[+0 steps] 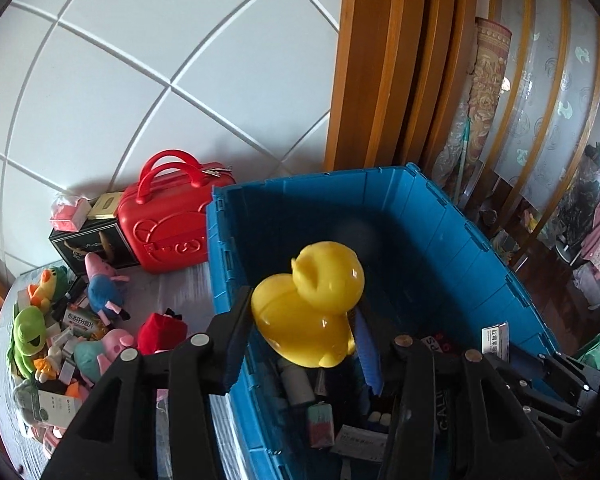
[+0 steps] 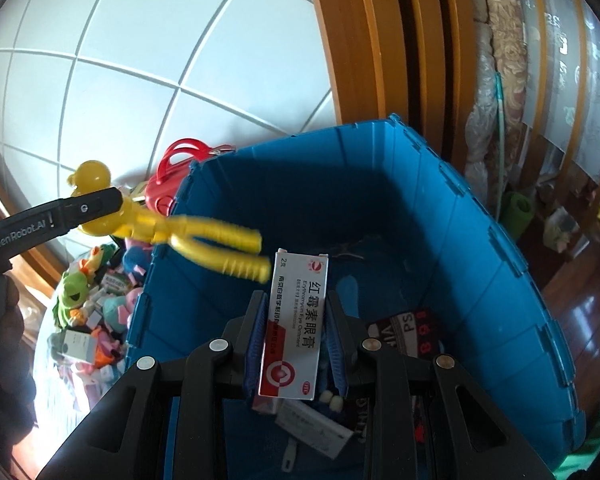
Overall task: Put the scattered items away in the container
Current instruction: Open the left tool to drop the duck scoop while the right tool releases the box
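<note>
The left gripper [image 1: 300, 320] fills the lower part of the left wrist view. Its two black fingers reach up toward the middle of the frame, set wide apart, with the pads pressing on both sides of the yellow duck toy [image 1: 312, 304]. The same gripper also shows at the left edge of the right wrist view as one dark finger [image 2: 52, 220] pointing to the right.

The right gripper [image 2: 296, 336] rises from the bottom centre of the right wrist view. Its jaws stand narrow, the blue pads [image 2: 256, 340] clamped flat against the sides of the ointment box [image 2: 294, 328], which stands nearly upright between them.
</note>
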`<action>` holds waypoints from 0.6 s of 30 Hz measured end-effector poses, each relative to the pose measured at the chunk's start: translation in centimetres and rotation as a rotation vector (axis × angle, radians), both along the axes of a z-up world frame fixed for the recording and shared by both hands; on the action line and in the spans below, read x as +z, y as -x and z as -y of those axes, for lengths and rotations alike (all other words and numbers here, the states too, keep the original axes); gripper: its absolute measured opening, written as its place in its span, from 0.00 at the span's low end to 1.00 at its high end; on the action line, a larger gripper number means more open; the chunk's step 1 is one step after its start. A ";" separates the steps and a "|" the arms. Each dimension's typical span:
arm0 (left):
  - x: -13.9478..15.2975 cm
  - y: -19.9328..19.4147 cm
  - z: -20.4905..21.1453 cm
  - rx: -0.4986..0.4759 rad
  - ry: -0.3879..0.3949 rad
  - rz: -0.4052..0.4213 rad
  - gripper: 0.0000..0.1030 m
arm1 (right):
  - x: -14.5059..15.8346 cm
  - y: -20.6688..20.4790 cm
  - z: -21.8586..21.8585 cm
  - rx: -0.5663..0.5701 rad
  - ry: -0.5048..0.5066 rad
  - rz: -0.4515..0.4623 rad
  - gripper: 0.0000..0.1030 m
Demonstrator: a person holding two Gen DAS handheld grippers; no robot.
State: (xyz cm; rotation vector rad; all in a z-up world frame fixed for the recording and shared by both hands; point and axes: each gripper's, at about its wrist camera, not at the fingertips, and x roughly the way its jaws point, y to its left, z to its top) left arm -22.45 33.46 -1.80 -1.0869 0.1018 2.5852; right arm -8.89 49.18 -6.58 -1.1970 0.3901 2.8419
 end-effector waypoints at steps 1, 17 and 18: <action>-0.2 0.2 -0.5 -0.005 0.005 0.004 0.45 | -0.1 0.2 -0.2 -0.001 0.003 0.000 0.27; -0.9 3.6 -4.6 -0.025 0.020 0.022 0.45 | -1.2 3.9 -3.7 0.006 0.013 0.007 0.27; -0.9 3.8 -4.8 -0.026 0.019 0.022 0.45 | -1.1 4.3 -3.8 0.009 0.012 0.006 0.27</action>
